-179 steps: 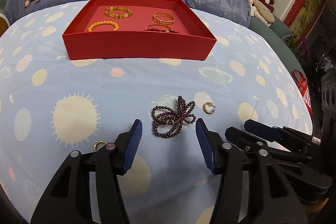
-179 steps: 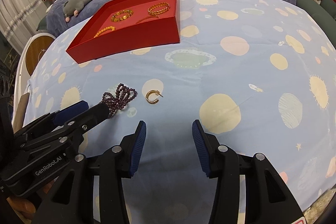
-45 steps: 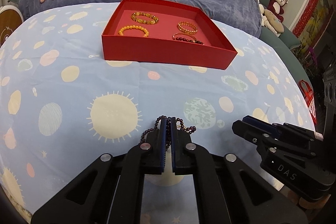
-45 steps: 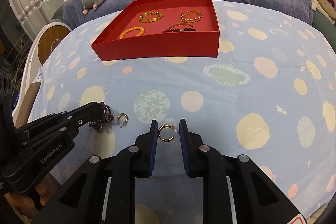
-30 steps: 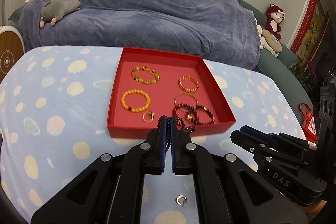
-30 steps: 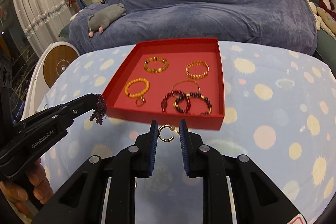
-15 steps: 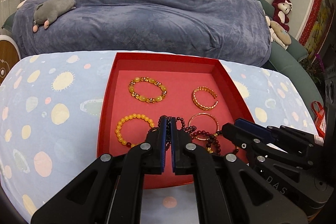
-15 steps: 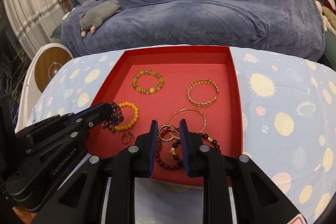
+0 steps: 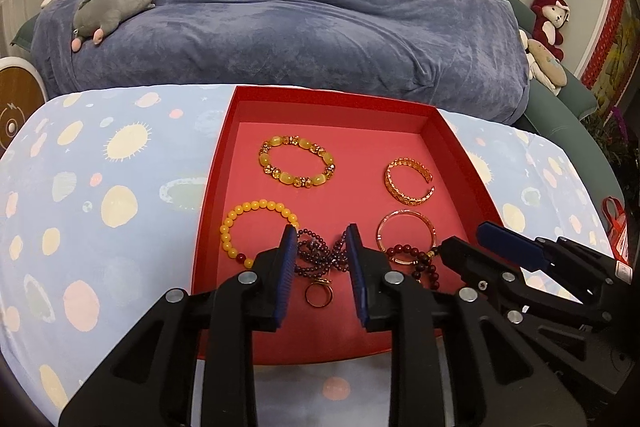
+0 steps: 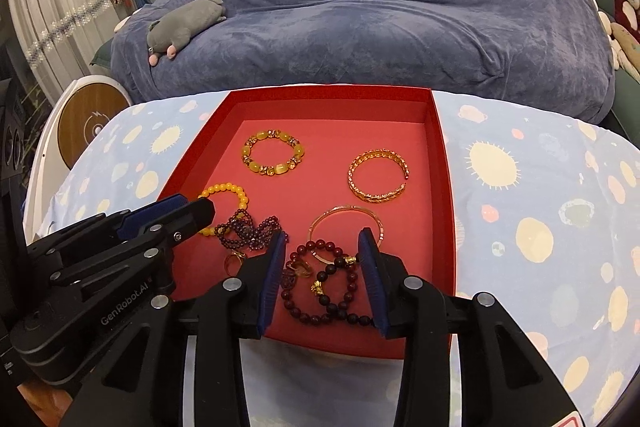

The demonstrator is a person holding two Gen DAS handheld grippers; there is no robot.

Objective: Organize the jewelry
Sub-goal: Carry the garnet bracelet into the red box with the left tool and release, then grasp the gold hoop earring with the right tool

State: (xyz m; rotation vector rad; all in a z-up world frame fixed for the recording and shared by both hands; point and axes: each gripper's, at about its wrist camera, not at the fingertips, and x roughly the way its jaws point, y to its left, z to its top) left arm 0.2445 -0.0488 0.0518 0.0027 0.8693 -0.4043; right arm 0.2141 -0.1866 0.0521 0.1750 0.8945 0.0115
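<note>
Both grippers, left [image 9: 320,247] & right [image 10: 322,253], just released; purple beads [image 9: 320,257] now in red tray [image 9: 452,131]. Pulling back low, we could snag strands.

Right gripper [image 10: 322,259] fingers spread over red tray [image 10: 442,187]; gold hoop earring [image 10: 301,268] lies between them beside dark red bead bracelet [image 10: 336,287].

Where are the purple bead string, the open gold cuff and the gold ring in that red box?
purple bead string [image 9: 320,255], left wrist view, on the knotted middle.
gold cuff [image 10: 378,175], right wrist view, on its patterned band at the near side.
gold ring [image 9: 319,295], left wrist view, on its near rim.
</note>
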